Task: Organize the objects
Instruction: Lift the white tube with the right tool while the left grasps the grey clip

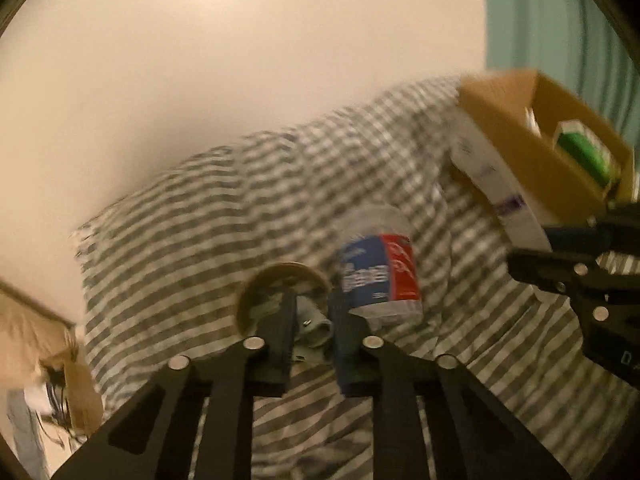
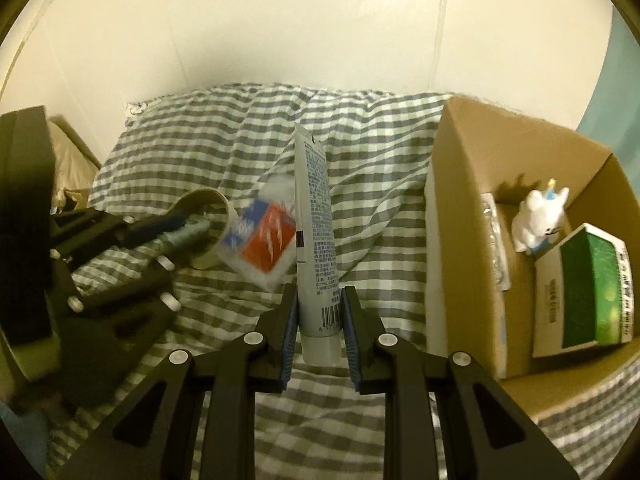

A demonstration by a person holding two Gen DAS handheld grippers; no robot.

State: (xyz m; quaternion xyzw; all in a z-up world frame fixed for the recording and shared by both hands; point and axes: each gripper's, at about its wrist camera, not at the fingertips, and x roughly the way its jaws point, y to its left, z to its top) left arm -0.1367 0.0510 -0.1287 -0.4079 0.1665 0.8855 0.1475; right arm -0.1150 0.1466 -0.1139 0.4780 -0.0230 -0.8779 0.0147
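My right gripper (image 2: 319, 312) is shut on a white tube (image 2: 316, 236) with printed text and a barcode, held upright above the checked bedsheet (image 2: 200, 152). My left gripper (image 1: 311, 320) is shut on a grey-green bundle (image 1: 314, 326) that reaches into a paper cup (image 1: 280, 280); it also shows at the left of the right wrist view (image 2: 188, 232). A clear packet with a blue and red label (image 1: 380, 276) lies beside the cup, also seen in the right wrist view (image 2: 260, 240). A cardboard box (image 2: 460, 184) stands to the right.
The box holds a white toy figure (image 2: 538, 216), a green and white carton (image 2: 584, 292) and a clear wrapped item (image 2: 496, 236). A white wall (image 2: 280, 20) backs the bed. Cardboard and cables (image 1: 60, 380) sit at the bed's left.
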